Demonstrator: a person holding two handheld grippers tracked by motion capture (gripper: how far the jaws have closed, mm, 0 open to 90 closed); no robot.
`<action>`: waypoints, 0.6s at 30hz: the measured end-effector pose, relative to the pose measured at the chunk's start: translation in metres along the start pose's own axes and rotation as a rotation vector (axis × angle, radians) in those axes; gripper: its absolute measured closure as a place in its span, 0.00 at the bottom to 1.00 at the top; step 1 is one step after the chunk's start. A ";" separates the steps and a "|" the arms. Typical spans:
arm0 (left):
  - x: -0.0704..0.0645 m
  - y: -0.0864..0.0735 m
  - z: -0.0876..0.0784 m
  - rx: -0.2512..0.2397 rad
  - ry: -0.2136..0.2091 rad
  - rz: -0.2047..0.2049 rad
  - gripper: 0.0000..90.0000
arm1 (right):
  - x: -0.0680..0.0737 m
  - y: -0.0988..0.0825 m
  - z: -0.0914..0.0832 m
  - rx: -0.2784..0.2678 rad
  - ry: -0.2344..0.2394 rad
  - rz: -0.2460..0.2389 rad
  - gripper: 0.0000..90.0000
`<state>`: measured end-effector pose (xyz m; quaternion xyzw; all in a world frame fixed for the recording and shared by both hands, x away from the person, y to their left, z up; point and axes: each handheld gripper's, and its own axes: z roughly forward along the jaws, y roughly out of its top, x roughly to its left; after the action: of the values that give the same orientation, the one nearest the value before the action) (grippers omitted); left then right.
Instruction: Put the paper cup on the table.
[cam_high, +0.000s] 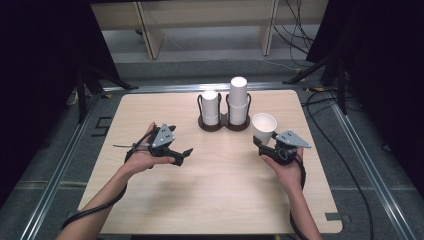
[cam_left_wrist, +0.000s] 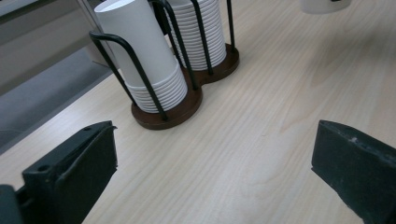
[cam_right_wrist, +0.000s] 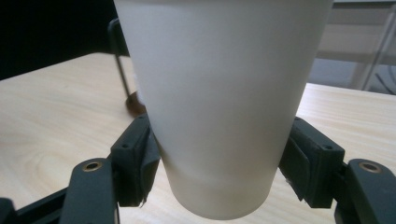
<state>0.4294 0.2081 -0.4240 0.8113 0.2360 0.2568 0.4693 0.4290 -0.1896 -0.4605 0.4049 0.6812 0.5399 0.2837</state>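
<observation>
A white paper cup (cam_high: 263, 126) stands mouth-up in my right gripper (cam_high: 262, 144), right of the cup holder. In the right gripper view both pads press on the lower sides of the white paper cup (cam_right_wrist: 219, 102), held just above the wood. A brown two-ring cup holder (cam_high: 223, 125) at the table's back centre carries a short stack of white cups (cam_high: 210, 106) and a taller stack (cam_high: 238, 100). My left gripper (cam_high: 182, 156) hovers left of centre, jaws wide apart and bare. In the left gripper view the short stack (cam_left_wrist: 144, 56) and the holder's base (cam_left_wrist: 168, 114) lie ahead.
The wooden table (cam_high: 220, 200) has bare room across its front and middle. Black stand legs and cables lie on the floor around it, and wooden furniture legs (cam_high: 152, 37) stand behind.
</observation>
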 end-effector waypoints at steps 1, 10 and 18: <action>0.000 0.000 0.000 -0.015 0.007 -0.009 0.00 | -0.002 0.001 -0.001 -0.016 -0.013 0.007 0.38; -0.005 -0.011 -0.001 -0.031 0.044 -0.040 0.00 | -0.012 0.005 -0.007 -0.022 -0.092 0.044 0.38; -0.005 -0.019 -0.003 -0.073 0.072 -0.080 0.00 | -0.021 0.008 -0.005 -0.026 -0.160 0.069 0.38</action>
<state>0.4209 0.2150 -0.4408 0.7738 0.2754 0.2753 0.4996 0.4375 -0.2100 -0.4522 0.4664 0.6348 0.5240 0.3239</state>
